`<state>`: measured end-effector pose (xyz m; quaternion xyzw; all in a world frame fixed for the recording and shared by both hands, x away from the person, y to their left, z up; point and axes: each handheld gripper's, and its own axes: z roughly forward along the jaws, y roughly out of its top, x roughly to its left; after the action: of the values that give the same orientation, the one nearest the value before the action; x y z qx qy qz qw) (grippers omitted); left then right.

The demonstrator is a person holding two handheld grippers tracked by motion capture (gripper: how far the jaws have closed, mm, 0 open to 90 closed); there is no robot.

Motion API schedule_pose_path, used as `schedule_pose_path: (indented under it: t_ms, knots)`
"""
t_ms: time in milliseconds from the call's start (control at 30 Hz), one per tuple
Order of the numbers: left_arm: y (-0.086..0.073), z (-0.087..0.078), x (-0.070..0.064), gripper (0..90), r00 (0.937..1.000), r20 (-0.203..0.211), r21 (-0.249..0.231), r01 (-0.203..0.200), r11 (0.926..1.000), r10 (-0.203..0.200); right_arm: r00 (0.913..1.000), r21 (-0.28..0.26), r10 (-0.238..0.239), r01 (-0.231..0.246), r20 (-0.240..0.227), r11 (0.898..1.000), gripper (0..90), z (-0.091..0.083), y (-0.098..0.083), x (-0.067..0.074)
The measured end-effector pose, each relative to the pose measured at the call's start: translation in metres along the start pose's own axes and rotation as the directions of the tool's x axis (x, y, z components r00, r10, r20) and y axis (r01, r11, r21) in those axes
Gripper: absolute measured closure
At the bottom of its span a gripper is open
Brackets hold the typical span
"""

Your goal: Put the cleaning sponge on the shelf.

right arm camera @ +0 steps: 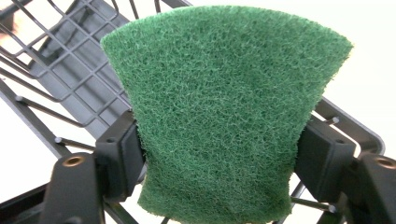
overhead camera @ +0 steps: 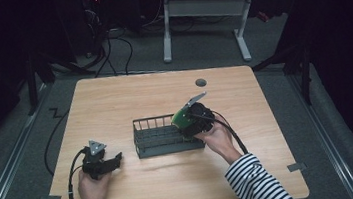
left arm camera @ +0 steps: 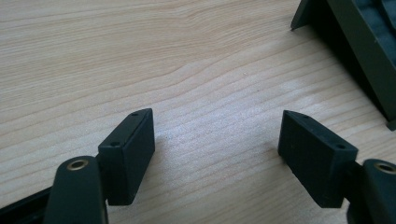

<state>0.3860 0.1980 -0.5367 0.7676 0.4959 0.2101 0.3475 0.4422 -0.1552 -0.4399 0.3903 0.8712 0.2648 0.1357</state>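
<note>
Green scouring pad (right arm camera: 224, 116) sits pinched between the right gripper's (overhead camera: 187, 119) wide-set jaws, directly over the wire basket's (overhead camera: 161, 140) right end, while the left gripper (left arm camera: 217, 144) rests open and empty on the tabletop (overhead camera: 114, 101).

pad: green fibrous scouring pad (right arm camera: 224, 116), squeezed at its sides, upright
place: over right end of dark wire basket (overhead camera: 161, 136)

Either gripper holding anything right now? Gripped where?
Right gripper holds the green scouring pad by its narrow lower end, pinched at both side edges, over the wire basket. Left gripper is open, empty.
</note>
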Motion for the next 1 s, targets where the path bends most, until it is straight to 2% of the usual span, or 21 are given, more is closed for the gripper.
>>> schedule_pose_path:
  t_ms: [100,200,367,800,1000]
  knots:
    - [0.000,0.000,0.000,27.5,1.0000,0.000,0.000,0.000,1.0000,0.000,1.0000,0.000,0.005,-0.005,-0.004,1.000,20.4,0.000,0.000,-0.002]
    - [0.000,0.000,0.000,27.6,1.0000,0.000,0.000,0.000,1.0000,0.000,0.9998,-0.011,0.020,-0.020,-0.008,1.000,19.0,-0.002,-0.001,-0.003]
    - [0.000,0.000,0.000,27.7,1.0000,-0.002,0.001,-0.002,1.0000,0.002,0.9998,-0.034,0.012,-0.012,-0.014,0.999,18.9,-0.008,-0.001,-0.003]
    - [0.000,0.000,-0.001,27.6,1.0000,-0.003,0.000,-0.002,1.0000,0.002,0.9983,-0.134,0.059,-0.059,0.000,0.989,22.0,-0.041,-0.009,-0.019]
    - [0.000,0.000,-0.001,27.7,1.0000,-0.003,0.000,-0.001,1.0000,0.001,0.9957,-0.187,0.092,-0.091,-0.005,0.978,23.9,-0.062,-0.019,-0.031]
